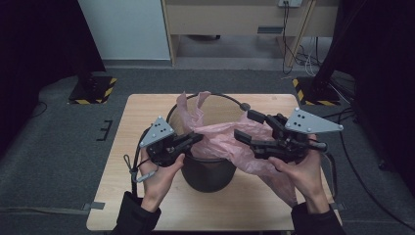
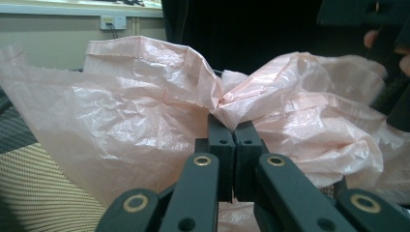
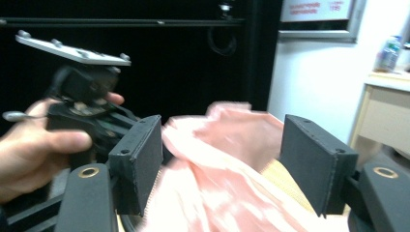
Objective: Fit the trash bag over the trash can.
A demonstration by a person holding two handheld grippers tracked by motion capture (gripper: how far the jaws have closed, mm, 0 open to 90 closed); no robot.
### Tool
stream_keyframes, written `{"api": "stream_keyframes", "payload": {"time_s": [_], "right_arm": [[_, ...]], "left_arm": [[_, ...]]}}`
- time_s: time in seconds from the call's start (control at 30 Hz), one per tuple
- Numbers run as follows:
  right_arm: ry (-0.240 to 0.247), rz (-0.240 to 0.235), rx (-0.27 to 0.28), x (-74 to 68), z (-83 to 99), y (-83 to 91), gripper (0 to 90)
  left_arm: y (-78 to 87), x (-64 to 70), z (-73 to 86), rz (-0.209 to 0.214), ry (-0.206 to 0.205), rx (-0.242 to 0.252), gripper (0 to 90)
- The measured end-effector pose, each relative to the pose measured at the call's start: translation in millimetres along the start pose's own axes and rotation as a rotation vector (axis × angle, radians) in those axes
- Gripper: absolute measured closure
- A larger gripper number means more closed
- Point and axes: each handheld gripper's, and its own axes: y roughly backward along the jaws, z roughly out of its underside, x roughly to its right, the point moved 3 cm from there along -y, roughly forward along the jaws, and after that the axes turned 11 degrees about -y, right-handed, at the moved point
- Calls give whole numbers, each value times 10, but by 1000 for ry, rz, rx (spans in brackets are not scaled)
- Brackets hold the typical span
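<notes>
At the near rim of a dark bucket [image 1: 208, 171] that stands on a wooden table [image 1: 244, 205], the left tool [image 1: 193, 140] has its two black jaws pressed together on a bunched fold of a thin pink plastic bag [image 1: 222, 139]; the left gripper view shows the crinkled film [image 2: 145, 125] gathered to a point just above the closed jaws. Across the bucket, the right tool [image 1: 243, 126] is held with its jaws spread wide, and in the right gripper view the pink film [image 3: 217, 169] lies loosely between them, touched by neither pad as far as can be told. The bag sits partly inside the bucket, one corner standing up at the far rim, the rest draped over the right side and down onto the table. A hand [image 1: 159, 178] steadies each tool from below. The work appears to be lining the bucket with the bag. The likely risks: the thin film could tear if the left tool pulls hard against the rim, and the right tool could close on air or on several layers at once, leaving the bag's mouth shut.
</notes>
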Motion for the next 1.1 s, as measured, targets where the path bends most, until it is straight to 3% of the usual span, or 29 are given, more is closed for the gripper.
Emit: {"api": "stream_keyframes", "payload": {"time_s": [0.1, 0.23, 0.47, 0.53, 0.67, 0.73, 0.93, 1.1], "right_arm": [[-5, 37, 2, 94, 70, 59, 295], [-10, 52, -25, 162, 207, 66, 267], [-14, 26, -103, 154, 528, -39, 270], [-12, 18, -112, 150, 619, -55, 344], [0, -8, -120, 142, 652, -11, 799], [0, -17, -129, 139, 639, 0, 894], [-29, 1, -75, 187, 449, -15, 900], [-25, 5, -48, 214, 241, -163, 900]], "left_arm": [[31, -71, 10, -16, 20, 3, 892], [79, -147, 35, -41, 56, -6, 892], [93, -193, 81, -42, 83, 0, 891], [84, -198, 96, -42, 86, 2, 891], [68, -206, 115, -36, 95, 9, 890], [60, -207, 128, -22, 93, 0, 888], [56, -216, 185, 2, 113, -3, 872], [54, -201, 192, 14, 109, -25, 814]]}}
